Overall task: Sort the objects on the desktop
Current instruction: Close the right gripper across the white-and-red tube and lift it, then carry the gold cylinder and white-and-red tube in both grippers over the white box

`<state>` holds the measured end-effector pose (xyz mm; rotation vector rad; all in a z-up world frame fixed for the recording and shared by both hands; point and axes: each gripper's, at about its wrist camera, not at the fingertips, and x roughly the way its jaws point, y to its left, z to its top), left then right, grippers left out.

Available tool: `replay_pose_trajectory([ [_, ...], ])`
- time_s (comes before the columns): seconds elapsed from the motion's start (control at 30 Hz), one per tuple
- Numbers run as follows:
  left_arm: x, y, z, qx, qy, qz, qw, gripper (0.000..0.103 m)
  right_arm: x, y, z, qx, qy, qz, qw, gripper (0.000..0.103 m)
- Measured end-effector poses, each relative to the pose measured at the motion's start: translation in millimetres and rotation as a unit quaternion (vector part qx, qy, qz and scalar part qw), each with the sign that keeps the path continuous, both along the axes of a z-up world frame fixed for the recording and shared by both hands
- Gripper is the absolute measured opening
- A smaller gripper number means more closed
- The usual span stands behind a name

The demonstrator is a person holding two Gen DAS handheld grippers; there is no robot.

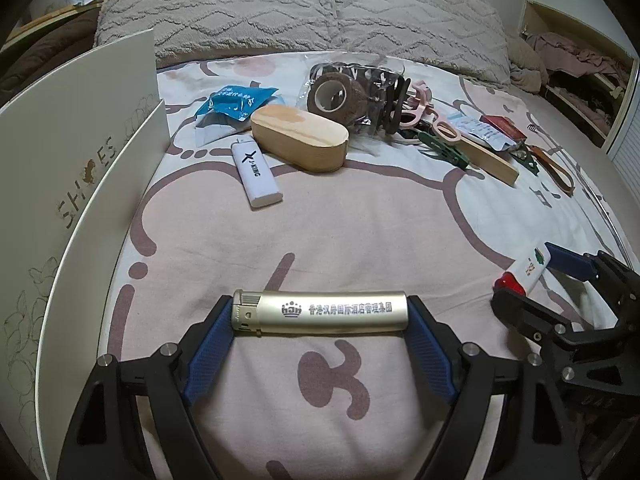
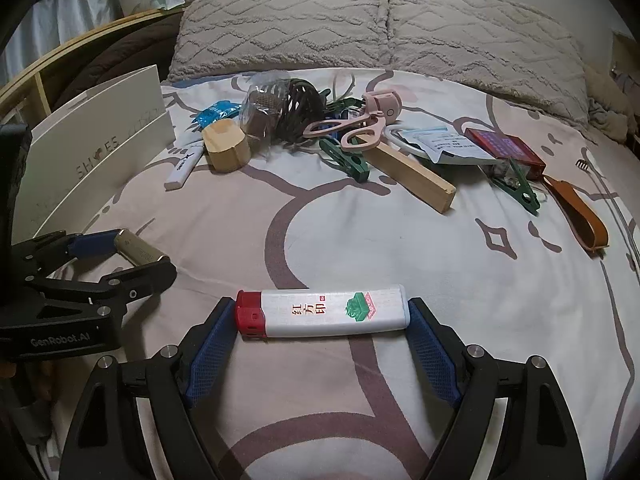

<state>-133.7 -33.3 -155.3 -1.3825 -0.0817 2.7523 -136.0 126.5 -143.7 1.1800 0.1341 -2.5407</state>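
Observation:
A gold lighter [image 1: 332, 312] lies crosswise between the blue pads of my left gripper [image 1: 320, 320], which is shut on its two ends just above the patterned bedsheet [image 1: 320, 224]. My right gripper [image 2: 322, 320] is shut the same way on a white lighter with a red cap [image 2: 320, 314]. The two grippers sit side by side: the right gripper [image 1: 528, 276] shows at the right edge of the left wrist view, and the left gripper [image 2: 140, 254] at the left edge of the right wrist view. Another white lighter [image 1: 256, 176] lies farther back.
A white shoe box [image 1: 80, 168] stands along the left. Farther back lies a pile: oval wooden box [image 1: 300, 136], blue packet [image 1: 236, 104], tape roll [image 1: 332, 96], pink scissors [image 2: 352, 128], wooden block [image 2: 412, 176], green clip [image 2: 344, 156], red box [image 2: 504, 148], brown strap [image 2: 580, 212]. Pillows [image 2: 360, 28] behind.

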Motion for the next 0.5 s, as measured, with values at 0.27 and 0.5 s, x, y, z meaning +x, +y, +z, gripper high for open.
replay_pose_trajectory([
  [0.27, 0, -8, 12, 0.031, 0.010, 0.000, 0.9995, 0.083, 3, 9, 5, -0.020, 0.012, -0.012, 1.000, 0.085],
  [0.5, 6, -9, 28, 0.034, 0.034, 0.000, 0.9989, 0.083, 9, 17, 13, -0.034, 0.035, -0.033, 0.998, 0.085],
])
